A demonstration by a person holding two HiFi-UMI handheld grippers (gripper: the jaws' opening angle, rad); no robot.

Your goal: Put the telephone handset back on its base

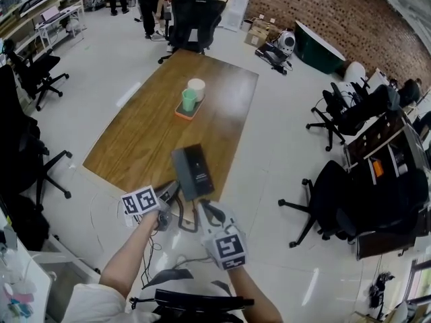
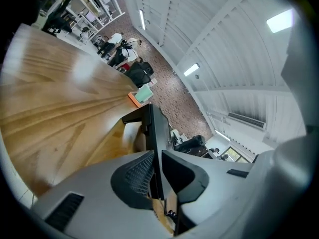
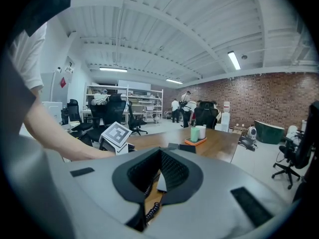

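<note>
The black telephone (image 1: 194, 172) stands near the front edge of the wooden table (image 1: 145, 130); I cannot tell the handset apart from the base. My left gripper (image 1: 172, 192) is at its lower left corner. In the left gripper view a thin black edge of the telephone (image 2: 155, 133) stands upright between the jaws, and the pads (image 2: 137, 176) close on it. My right gripper (image 1: 207, 210) sits just in front of the telephone with its tips together (image 3: 160, 152). The coiled cord (image 3: 149, 210) runs through the hollow below those tips and lies between both grippers (image 1: 183, 219).
A green cup (image 1: 189, 100) and a white cup (image 1: 196, 88) stand on an orange tray (image 1: 183, 113) at the table's middle. Black office chairs (image 1: 195, 15) ring the table. People stand at the far end of the room, and a brick wall (image 1: 323, 12) runs along the right.
</note>
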